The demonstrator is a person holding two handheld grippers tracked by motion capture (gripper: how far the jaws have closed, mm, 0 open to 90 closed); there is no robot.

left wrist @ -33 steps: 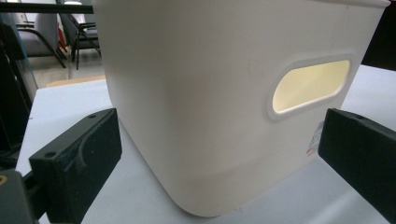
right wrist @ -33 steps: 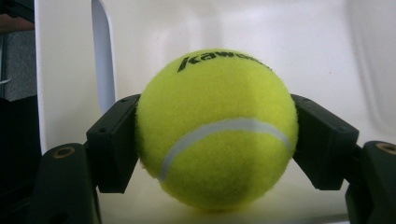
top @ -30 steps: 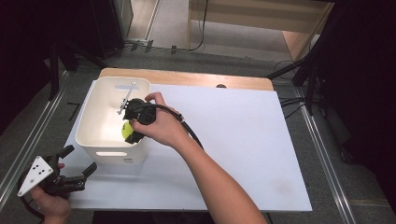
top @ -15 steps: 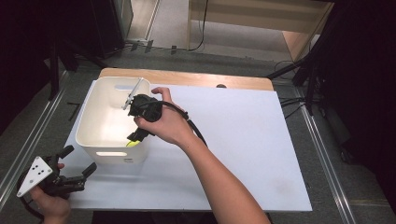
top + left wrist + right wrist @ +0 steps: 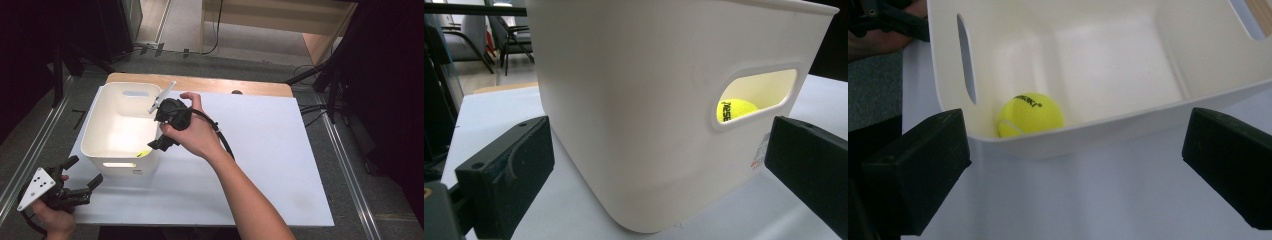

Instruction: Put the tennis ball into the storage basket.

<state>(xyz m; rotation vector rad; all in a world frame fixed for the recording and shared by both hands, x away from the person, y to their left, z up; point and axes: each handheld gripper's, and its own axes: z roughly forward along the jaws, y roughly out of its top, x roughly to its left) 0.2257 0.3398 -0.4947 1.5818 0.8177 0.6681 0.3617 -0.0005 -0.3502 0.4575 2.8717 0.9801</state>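
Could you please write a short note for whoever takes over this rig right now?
Right hand-held gripper: open, nothing between the jaws, which have just been opening; it sits above the near right rim of the white bin.
Left hand-held gripper: open and empty, low at the near left corner of the table, aimed at the bin's outer wall.
Tennis ball: lying on the bin floor in a corner by a handle slot, free of both grippers.
Done: the ball is in the bin.
Left: draw the right hand clear; no other loose item shows on the table.
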